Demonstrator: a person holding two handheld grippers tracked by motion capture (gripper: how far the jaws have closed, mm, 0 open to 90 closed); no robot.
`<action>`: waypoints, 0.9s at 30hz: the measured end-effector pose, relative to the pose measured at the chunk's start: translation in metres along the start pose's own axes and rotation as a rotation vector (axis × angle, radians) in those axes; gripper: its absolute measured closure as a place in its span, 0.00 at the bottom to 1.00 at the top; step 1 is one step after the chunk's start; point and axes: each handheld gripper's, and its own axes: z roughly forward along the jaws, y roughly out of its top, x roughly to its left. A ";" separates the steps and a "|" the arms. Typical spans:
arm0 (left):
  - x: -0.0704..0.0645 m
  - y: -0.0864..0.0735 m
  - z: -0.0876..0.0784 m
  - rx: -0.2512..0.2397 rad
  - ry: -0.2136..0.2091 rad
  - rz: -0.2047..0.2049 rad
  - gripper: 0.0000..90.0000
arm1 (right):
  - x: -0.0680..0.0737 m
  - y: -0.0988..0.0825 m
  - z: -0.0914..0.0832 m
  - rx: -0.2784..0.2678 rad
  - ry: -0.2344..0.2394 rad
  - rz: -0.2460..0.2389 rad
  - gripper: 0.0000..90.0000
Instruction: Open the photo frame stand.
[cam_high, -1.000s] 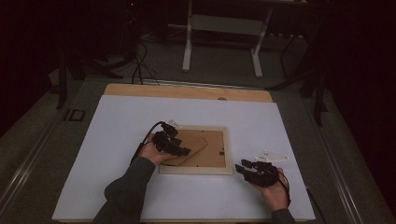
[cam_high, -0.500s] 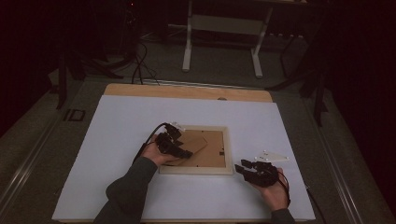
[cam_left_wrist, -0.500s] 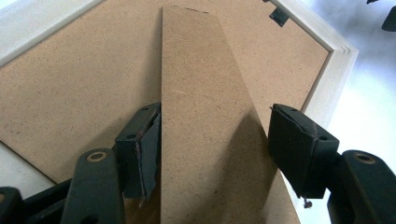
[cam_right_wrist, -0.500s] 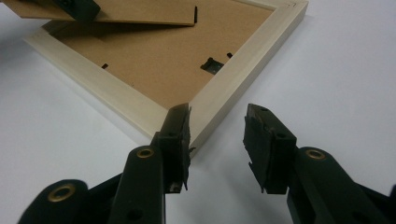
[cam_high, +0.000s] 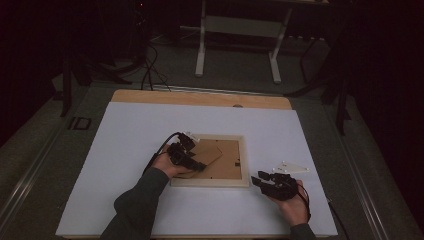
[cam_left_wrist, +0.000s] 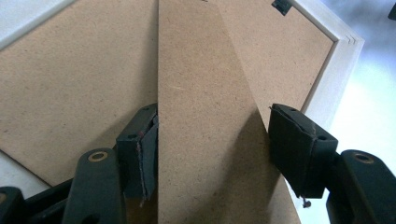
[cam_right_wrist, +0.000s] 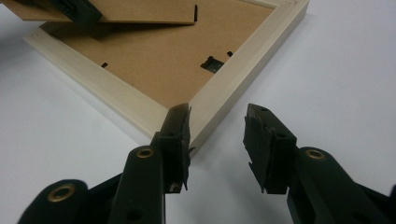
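Note:
A pale wooden picture frame (cam_high: 244, 165) lies face down on the white table, its brown backing board (cam_high: 231, 162) up. A narrow brown easel stand (cam_left_wrist: 205, 116) is lifted off the backing, and my left gripper (cam_left_wrist: 212, 112) is shut across its width. From above, that left gripper (cam_high: 195, 162) is over the frame's left half. In the right gripper view the raised stand (cam_right_wrist: 140, 11) casts a shadow on the backing (cam_right_wrist: 154, 56). My right gripper (cam_right_wrist: 218, 112) is open at the frame's (cam_right_wrist: 112, 100) near right corner, its left jaw against that corner. From above, the right gripper (cam_high: 259, 180) rests just right of the frame.
The white table top (cam_high: 130, 130) ends in a bare wooden strip (cam_high: 200, 98) at the far edge. Small black turn clips (cam_right_wrist: 212, 63) sit on the backing board. Beyond the table are a metal stand (cam_high: 240, 25) and floor cables (cam_high: 150, 70).
The left hand has edged slightly right over the frame with the stand between its jaws. The right hand has stayed where it was.

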 end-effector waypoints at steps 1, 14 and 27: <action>0.000 0.000 0.000 0.000 -0.002 -0.002 0.41 | 0.000 0.000 0.000 0.000 0.000 -0.001 0.67; -0.003 0.000 0.002 0.013 0.018 0.019 0.41 | 0.001 -0.002 0.001 0.002 0.003 0.008 0.66; -0.012 0.000 0.003 0.018 0.092 0.064 0.42 | -0.001 0.001 0.001 -0.004 0.005 0.012 0.66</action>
